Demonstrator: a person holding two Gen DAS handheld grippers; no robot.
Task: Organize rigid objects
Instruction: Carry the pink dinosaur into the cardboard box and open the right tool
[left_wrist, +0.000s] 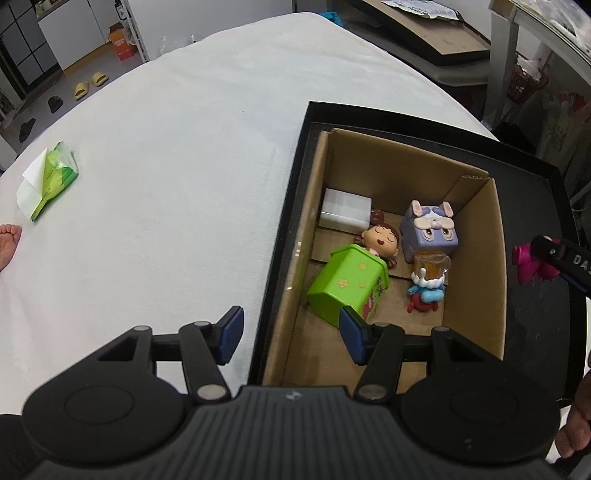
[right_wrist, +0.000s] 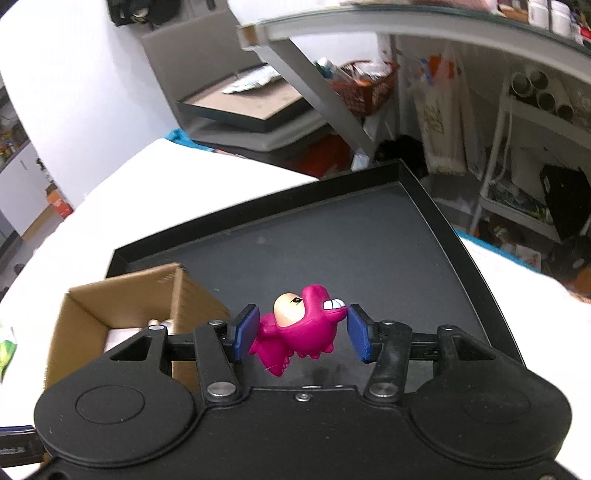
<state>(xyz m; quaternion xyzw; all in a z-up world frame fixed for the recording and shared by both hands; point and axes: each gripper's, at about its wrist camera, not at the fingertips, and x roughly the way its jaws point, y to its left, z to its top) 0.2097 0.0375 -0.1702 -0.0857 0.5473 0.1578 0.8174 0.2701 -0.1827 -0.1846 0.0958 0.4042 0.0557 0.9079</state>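
Your right gripper (right_wrist: 300, 334) has its jaws clamped on the pink dinosaur toy (right_wrist: 301, 330): one blue pad presses its tail end, the other touches its snout. The toy hangs above the floor of the black tray (right_wrist: 369, 236), to the right of the cardboard box (right_wrist: 122, 302). In the left wrist view the same toy (left_wrist: 526, 262) shows at the right edge, outside the box's right wall.

Your left gripper (left_wrist: 291, 339) has its jaws apart and holds nothing. One pad sits over the white surface (left_wrist: 166, 166), the other over the near left corner of the box (left_wrist: 476, 266), just in front of the green block toy (left_wrist: 341, 286).

Inside the box, the green block toy lies tilted against the left wall, with a doll head (left_wrist: 380, 238) showing at its far end. A white box (left_wrist: 345, 212) sits in the far left corner. The purple rabbit cube (left_wrist: 430, 230) stands right of the doll, and a small blue-and-red figure holding a clear amber mug (left_wrist: 426, 284) lies just in front of it.

The box stands in the tray's left part. Far to the left on the surface lies a green tissue pack (left_wrist: 51, 177).
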